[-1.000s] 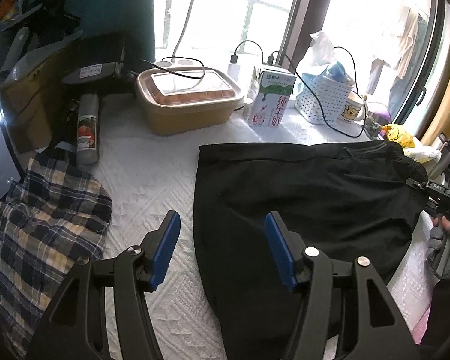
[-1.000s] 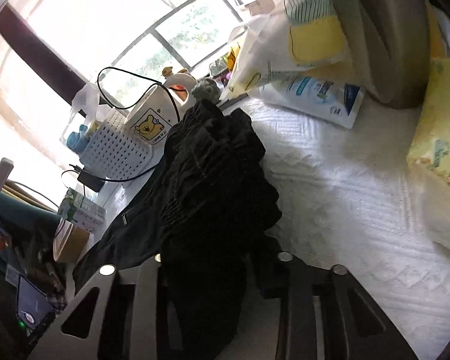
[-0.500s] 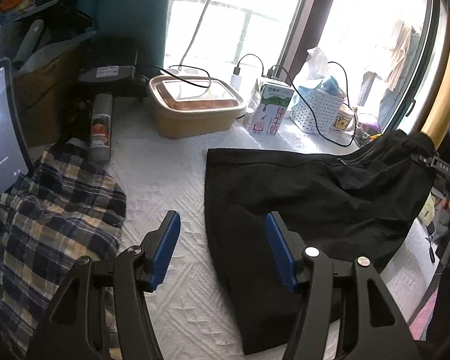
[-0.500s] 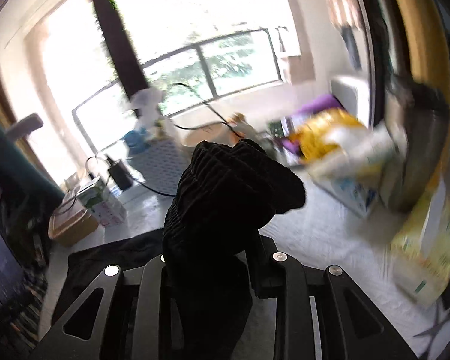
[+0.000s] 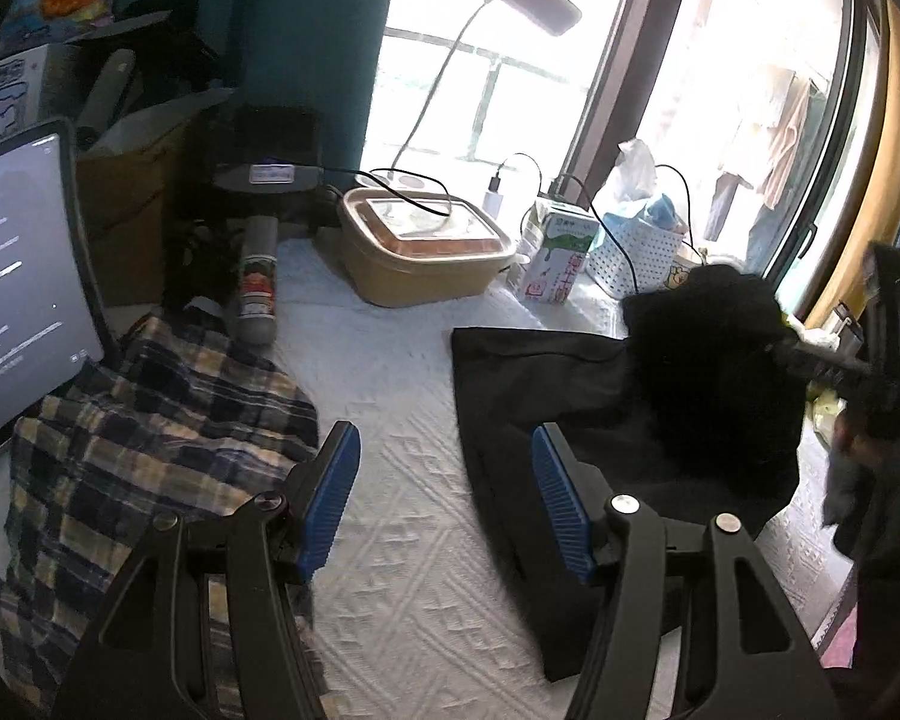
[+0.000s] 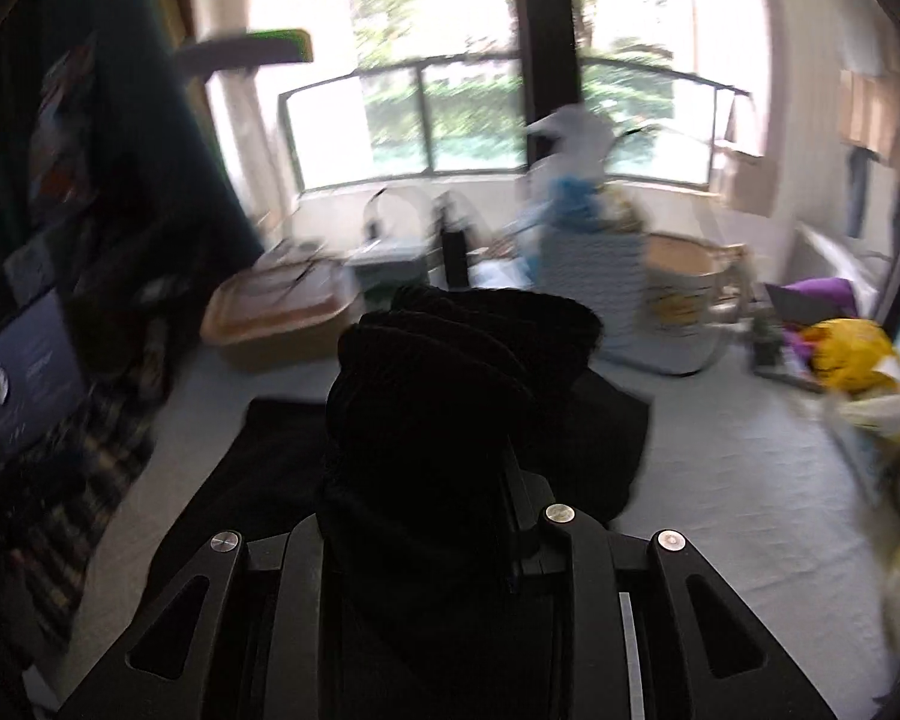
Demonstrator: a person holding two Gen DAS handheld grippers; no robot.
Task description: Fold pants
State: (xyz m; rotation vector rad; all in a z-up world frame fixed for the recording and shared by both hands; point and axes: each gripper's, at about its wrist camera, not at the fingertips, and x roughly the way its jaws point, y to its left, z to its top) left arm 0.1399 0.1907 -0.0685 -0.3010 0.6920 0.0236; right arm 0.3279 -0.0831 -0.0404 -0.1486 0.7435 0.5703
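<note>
- Our left gripper (image 5: 447, 495) hangs over the white quilted cover (image 5: 390, 396) with its blue pads (image 5: 561, 513) well apart and nothing between them; the right-hand pad overlaps the near edge of the black pants (image 5: 546, 378), but we cannot tell whether it touches.
- Our right gripper (image 6: 417, 480) is clamped on a bunched fold of the pants (image 6: 456, 372); the cloth swallows its fingertips, so we see only the black frame below.
- From the left wrist view the right gripper (image 5: 810, 360) shows at the right edge, dark and partly cut off, with one end of the pants lifted above the cover while the rest lies flat.
- Beside the pants lies a plaid garment (image 5: 150, 420), its lower end cut off by the frame.
- Further back stand a tan lidded container (image 5: 426, 252) and a carton (image 5: 561, 258).
- The right wrist view is smeared; things along the window there are hard to make out.
</note>
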